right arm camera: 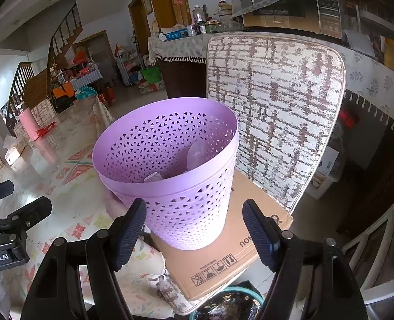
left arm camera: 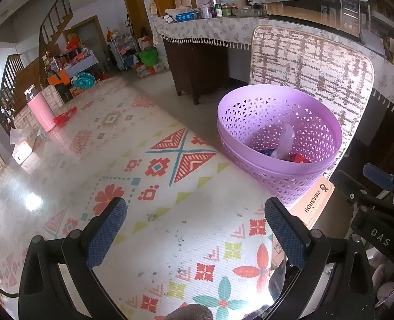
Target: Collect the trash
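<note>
A: Where is the trash sitting, and what are the tools doing?

B: The lilac perforated plastic waste basket (right arm camera: 167, 168) is standing at the centre of the right wrist view, on a flat brown cardboard box (right arm camera: 223, 253). A few scraps are lying inside it: a clear plastic piece (left arm camera: 286, 140) and red and blue wrappers (left arm camera: 298, 158), seen at centre right of the left wrist view. The left hand-held gripper (left arm camera: 197, 234) is hovering with its jaws spread wide over the patterned cloth-covered counter (left arm camera: 143, 160), pinching nothing. The right hand-held gripper (right arm camera: 194, 234) is also spread, its blue pads (right arm camera: 259, 236) flanking the basket's lower wall without touching it, as far as I can tell.

A: How would it handle?

B: I'm judging it light and thin-walled, so flexing under a squeeze. The smooth rim band looks the firmest hold; the slick tapered sides could slip.

A: Room to move?

B: The box edge is running close along the lower right, and a woven brown-and-white chair back (right arm camera: 274, 106) is crowding the basket from behind. The counter towards the left of the frame is looking open.
</note>
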`<state>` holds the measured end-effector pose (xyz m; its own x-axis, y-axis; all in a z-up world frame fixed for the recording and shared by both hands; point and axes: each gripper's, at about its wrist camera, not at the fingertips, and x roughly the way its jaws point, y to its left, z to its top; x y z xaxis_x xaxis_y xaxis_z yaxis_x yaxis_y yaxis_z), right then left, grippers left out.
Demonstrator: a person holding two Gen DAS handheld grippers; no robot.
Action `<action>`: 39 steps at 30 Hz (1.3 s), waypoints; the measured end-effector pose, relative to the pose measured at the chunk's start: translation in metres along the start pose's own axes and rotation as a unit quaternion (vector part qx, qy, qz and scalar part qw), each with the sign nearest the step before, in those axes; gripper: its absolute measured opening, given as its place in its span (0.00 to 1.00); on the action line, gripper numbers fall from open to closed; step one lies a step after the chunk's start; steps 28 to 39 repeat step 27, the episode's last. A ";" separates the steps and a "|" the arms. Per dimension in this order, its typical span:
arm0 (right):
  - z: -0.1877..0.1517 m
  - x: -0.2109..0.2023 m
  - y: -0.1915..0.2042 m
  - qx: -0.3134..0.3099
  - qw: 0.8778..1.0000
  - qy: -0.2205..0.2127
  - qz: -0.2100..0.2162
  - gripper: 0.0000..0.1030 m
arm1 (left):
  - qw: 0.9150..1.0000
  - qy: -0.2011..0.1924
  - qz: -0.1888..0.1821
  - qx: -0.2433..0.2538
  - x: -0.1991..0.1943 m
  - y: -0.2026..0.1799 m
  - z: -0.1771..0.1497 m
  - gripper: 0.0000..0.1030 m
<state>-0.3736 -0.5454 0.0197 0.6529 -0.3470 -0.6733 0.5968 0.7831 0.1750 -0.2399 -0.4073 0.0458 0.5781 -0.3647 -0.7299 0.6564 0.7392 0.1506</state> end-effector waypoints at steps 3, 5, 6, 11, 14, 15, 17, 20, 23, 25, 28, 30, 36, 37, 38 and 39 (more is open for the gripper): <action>-0.001 0.000 -0.002 0.001 1.000 -0.001 0.001 0.76 | 1.000 0.002 0.001 0.000 0.001 -0.001 0.000 1.00; -0.001 -0.001 -0.004 0.003 1.000 -0.001 0.001 0.76 | 1.000 0.001 0.000 0.000 0.000 -0.001 0.000 1.00; -0.001 -0.001 -0.005 0.004 1.000 -0.001 0.001 0.76 | 1.000 0.000 -0.001 0.001 0.001 -0.001 0.000 1.00; 0.002 -0.003 -0.007 0.001 1.000 0.000 -0.007 0.76 | 1.000 -0.003 -0.007 -0.003 0.003 0.001 -0.004 1.00; 0.005 -0.008 -0.001 -0.008 1.000 -0.004 -0.010 0.76 | 1.000 -0.005 -0.011 -0.007 0.000 0.003 -0.005 1.00; 0.005 -0.010 0.000 -0.010 1.000 -0.005 -0.010 0.76 | 1.000 -0.007 -0.012 -0.008 -0.002 0.004 -0.005 1.00; 0.006 -0.014 0.006 -0.016 1.000 -0.009 -0.010 0.76 | 1.000 -0.010 -0.016 -0.011 -0.007 0.006 -0.006 1.00; 0.007 -0.018 0.017 -0.025 1.000 -0.010 -0.010 0.76 | 1.000 -0.023 -0.016 -0.014 -0.018 0.011 -0.006 1.00; 0.008 -0.024 0.031 -0.039 0.999 -0.013 -0.010 0.76 | 0.999 -0.040 -0.013 -0.022 -0.031 0.024 -0.011 1.00; 0.010 -0.028 0.041 -0.048 0.999 -0.015 -0.009 0.76 | 0.998 -0.046 -0.011 -0.031 -0.037 0.032 -0.011 1.00; 0.012 -0.030 0.053 -0.057 0.998 -0.016 -0.006 0.77 | 0.998 -0.044 -0.016 -0.044 -0.041 0.046 -0.014 1.00; 0.012 -0.030 0.053 -0.057 0.998 -0.016 -0.006 0.77 | 0.998 -0.044 -0.016 -0.044 -0.041 0.046 -0.014 1.00; 0.012 -0.030 0.053 -0.057 0.998 -0.016 -0.006 0.77 | 0.998 -0.044 -0.016 -0.044 -0.041 0.046 -0.014 1.00; 0.012 -0.030 0.053 -0.057 0.998 -0.016 -0.006 0.77 | 0.998 -0.044 -0.016 -0.044 -0.041 0.046 -0.014 1.00; 0.012 -0.030 0.053 -0.057 0.998 -0.016 -0.006 0.77 | 0.998 -0.044 -0.016 -0.044 -0.041 0.046 -0.014 1.00; 0.012 -0.030 0.053 -0.057 0.998 -0.016 -0.006 0.77 | 0.998 -0.044 -0.016 -0.044 -0.041 0.046 -0.014 1.00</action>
